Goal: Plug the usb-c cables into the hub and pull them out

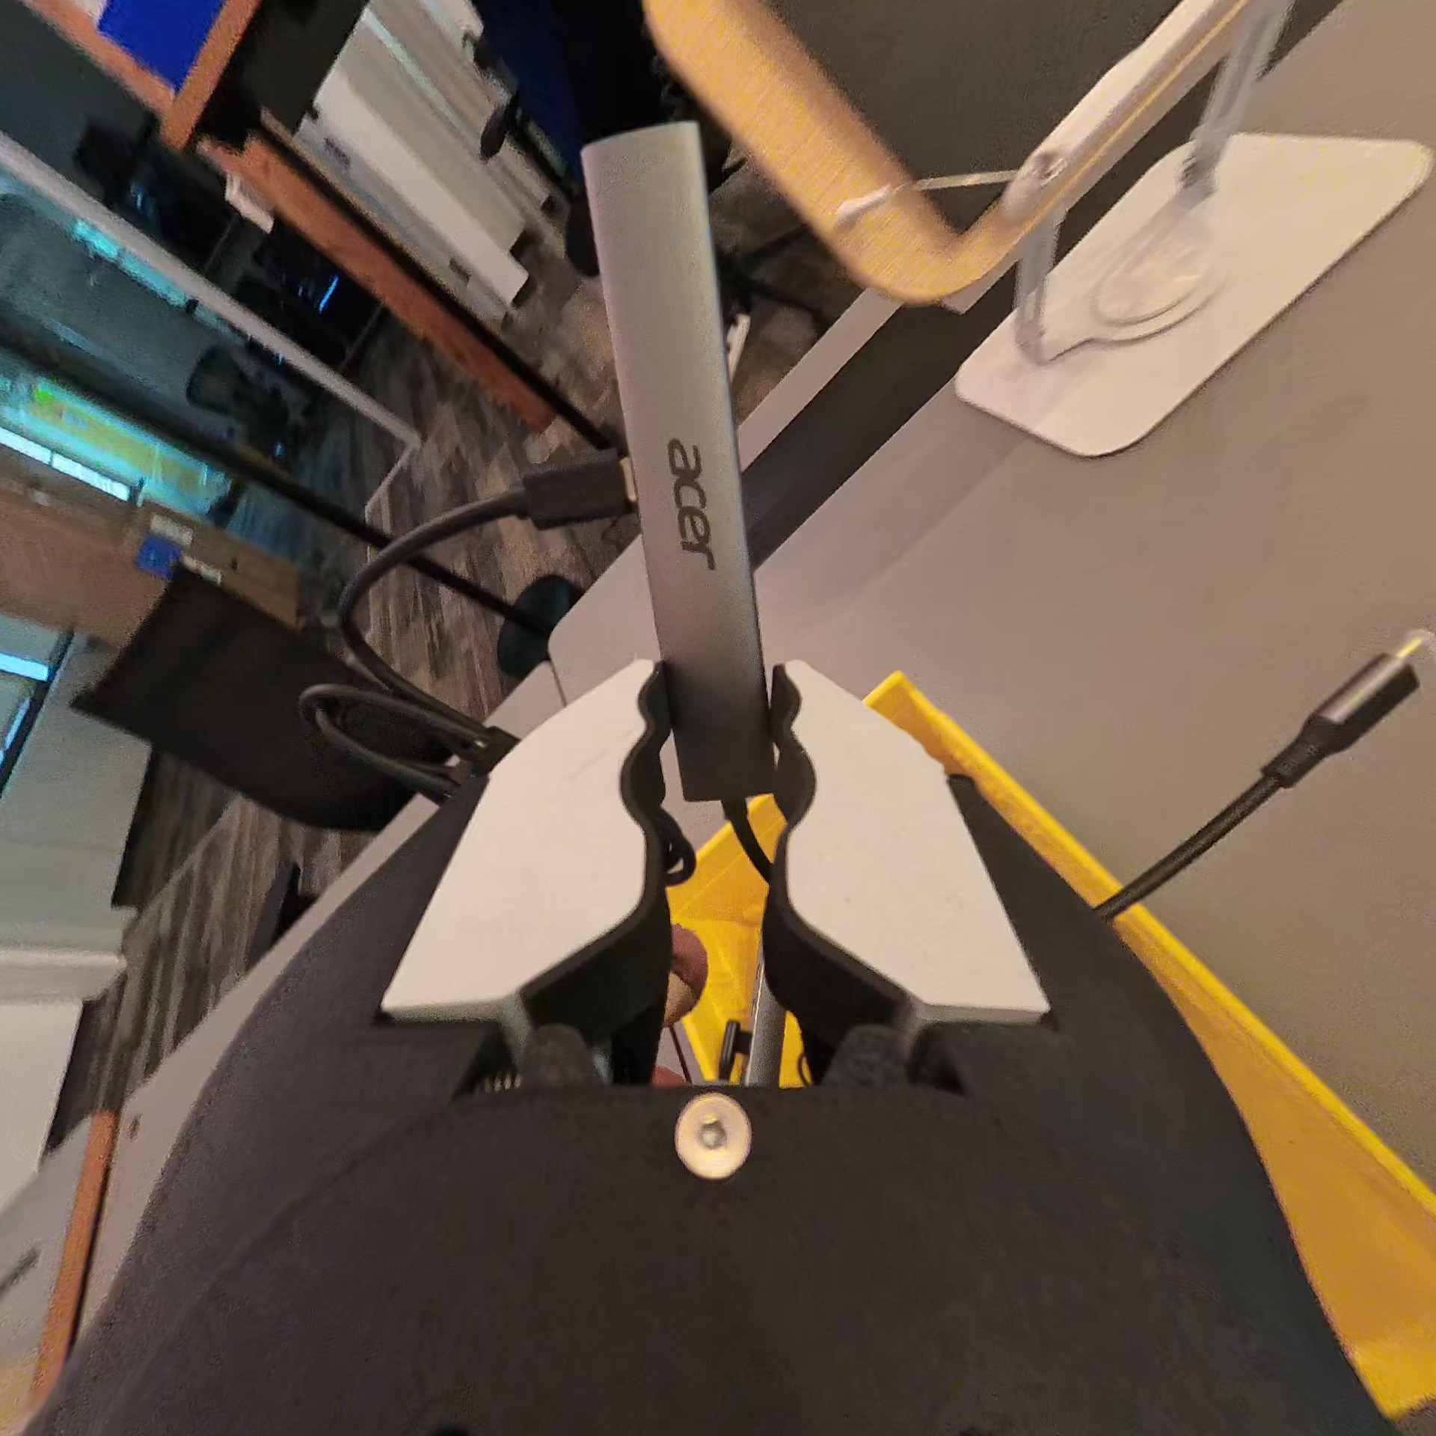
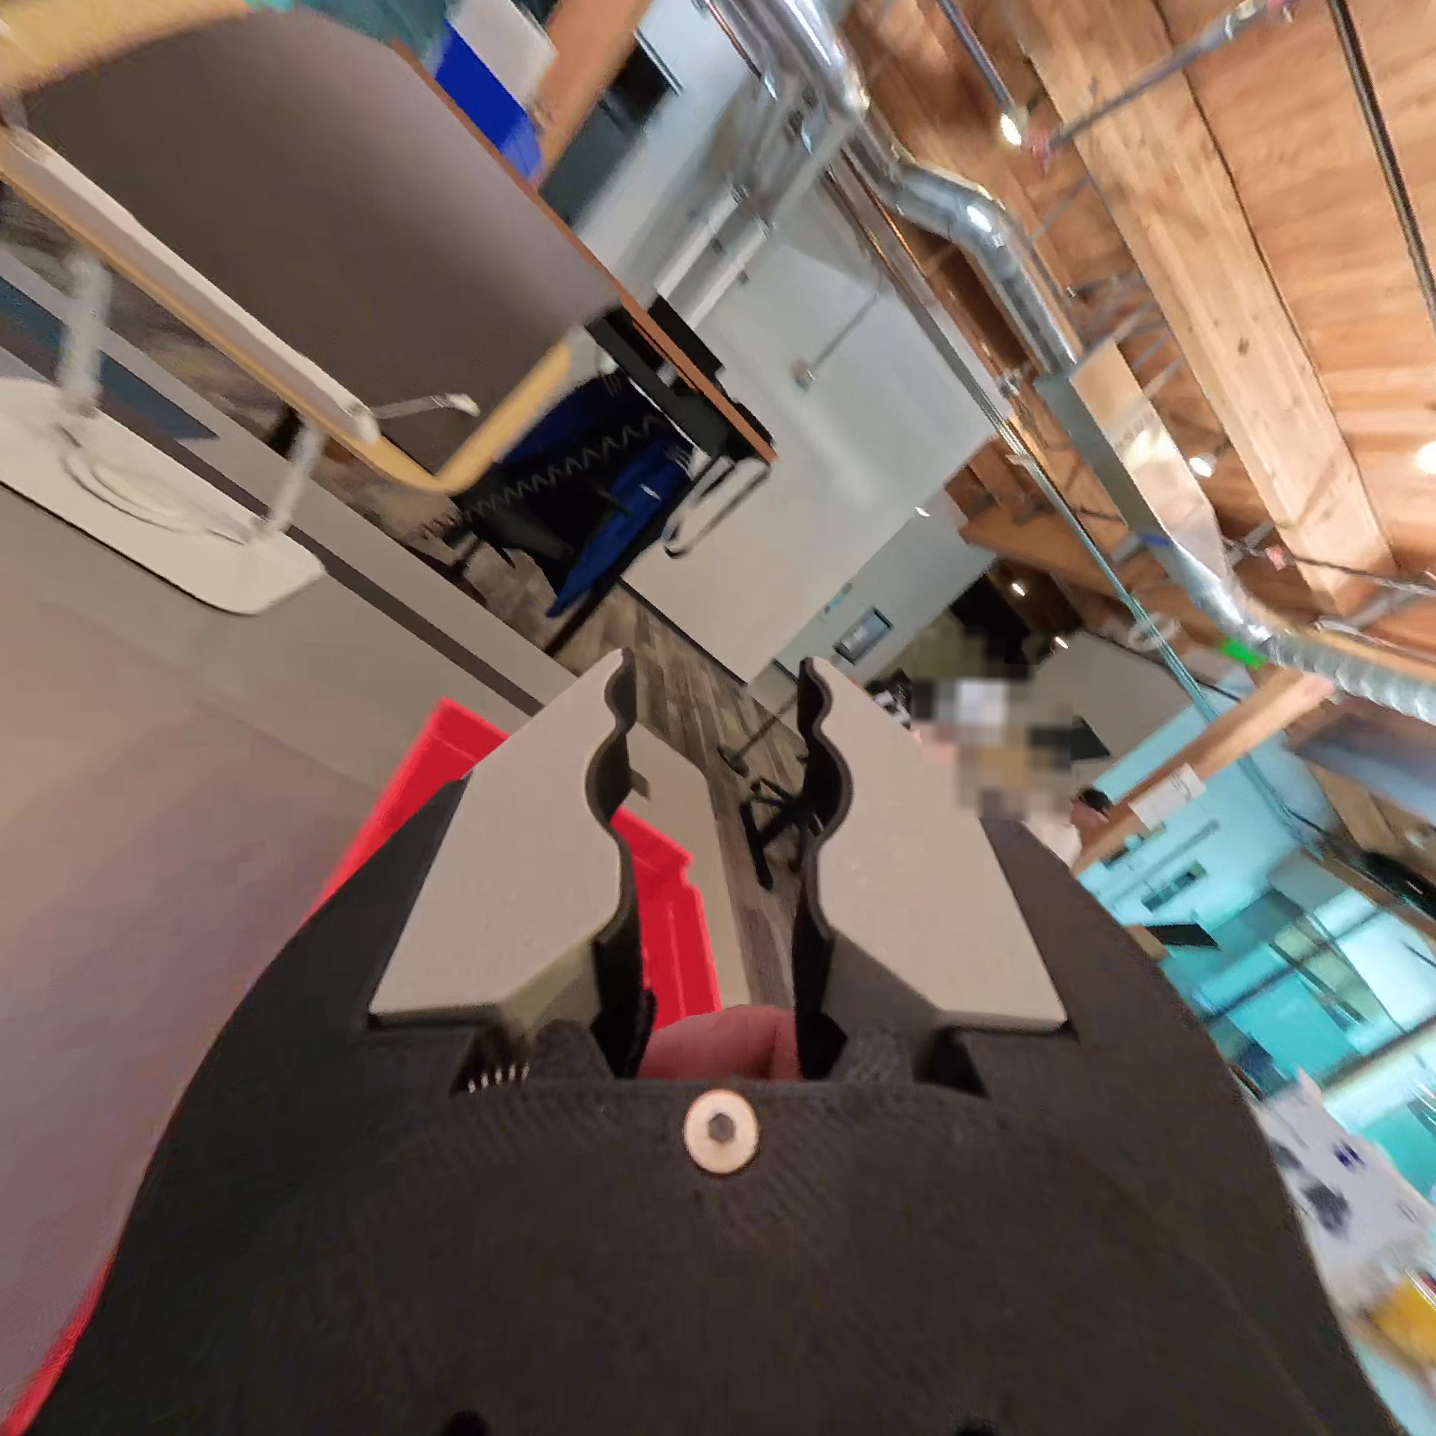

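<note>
Hub up in the air, one cable in

Left gripper (image 1: pixel 719 734) fingers clamp the hub (image 1: pixel 672 435) lengthwise, black plug (image 1: pixel 579 489) in its side; loose usb-c cable (image 1: pixel 1321 730) points away rightward. Right gripper (image 2: pixel 719 746) gapes empty.

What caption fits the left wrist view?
Left gripper clamps a slim grey metal hub, one black cable plugged into its side, above a yellow bin.

You have one legible marking: a single dark printed word, a brand mark, running lengthwise along the flat face of the slim grey metal hub (image 1: pixel 668 350), in its lower half. The small white and blue stickers on the brown cardboard box (image 1: pixel 167 544) are too blurred to read. So is the pale sheet on the silver ceiling duct (image 2: pixel 1138 435).
</note>
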Available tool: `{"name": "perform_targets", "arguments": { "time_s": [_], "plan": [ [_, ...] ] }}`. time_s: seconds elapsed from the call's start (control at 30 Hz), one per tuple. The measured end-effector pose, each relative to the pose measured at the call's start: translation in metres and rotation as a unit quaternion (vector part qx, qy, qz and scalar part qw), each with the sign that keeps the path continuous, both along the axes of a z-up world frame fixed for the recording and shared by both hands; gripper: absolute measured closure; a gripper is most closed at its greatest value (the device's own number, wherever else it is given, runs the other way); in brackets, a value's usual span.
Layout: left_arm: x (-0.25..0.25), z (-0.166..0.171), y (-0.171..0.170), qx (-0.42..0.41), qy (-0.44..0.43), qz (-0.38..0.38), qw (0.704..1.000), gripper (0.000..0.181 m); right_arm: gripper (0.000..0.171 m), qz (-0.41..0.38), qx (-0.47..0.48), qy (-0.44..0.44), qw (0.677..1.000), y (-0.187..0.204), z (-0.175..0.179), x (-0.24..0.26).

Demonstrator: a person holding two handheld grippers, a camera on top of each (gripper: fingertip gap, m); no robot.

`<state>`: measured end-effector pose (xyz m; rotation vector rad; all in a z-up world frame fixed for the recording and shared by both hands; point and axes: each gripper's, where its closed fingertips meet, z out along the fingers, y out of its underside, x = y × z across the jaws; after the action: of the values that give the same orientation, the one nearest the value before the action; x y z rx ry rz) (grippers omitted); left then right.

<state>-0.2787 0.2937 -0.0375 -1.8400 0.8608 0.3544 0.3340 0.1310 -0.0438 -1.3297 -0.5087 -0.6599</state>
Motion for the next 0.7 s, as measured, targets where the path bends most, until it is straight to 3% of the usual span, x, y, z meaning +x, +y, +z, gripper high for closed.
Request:
{"name": "perform_targets", "arguments": {
  "time_s": [0.27, 0.37, 0.47, 0.7],
  "plan": [
    [0.15, 0.004, -0.039, -0.009, 0.023, -0.237, 0.971, 0.157, 0.128, 0.202, -0.041, -0.008, 0.978, 0.022, 0.007, -0.138],
    [0.2, -0.012, -0.055, -0.008, 0.083, -0.323, 0.943, 0.157, 0.131, 0.233, -0.026, -0.066, 0.97, 0.034, 0.009, -0.176],
    [0.24, -0.029, -0.081, -0.012, 0.139, -0.419, 0.897, 0.157, 0.123, 0.246, -0.017, -0.147, 0.958, 0.056, 0.0, -0.2],
    [0.276, -0.062, -0.122, -0.065, 0.2, -0.537, 0.817, 0.157, 0.13, 0.387, 0.023, -0.246, 0.889, 0.051, -0.016, -0.264]
  ]
}}
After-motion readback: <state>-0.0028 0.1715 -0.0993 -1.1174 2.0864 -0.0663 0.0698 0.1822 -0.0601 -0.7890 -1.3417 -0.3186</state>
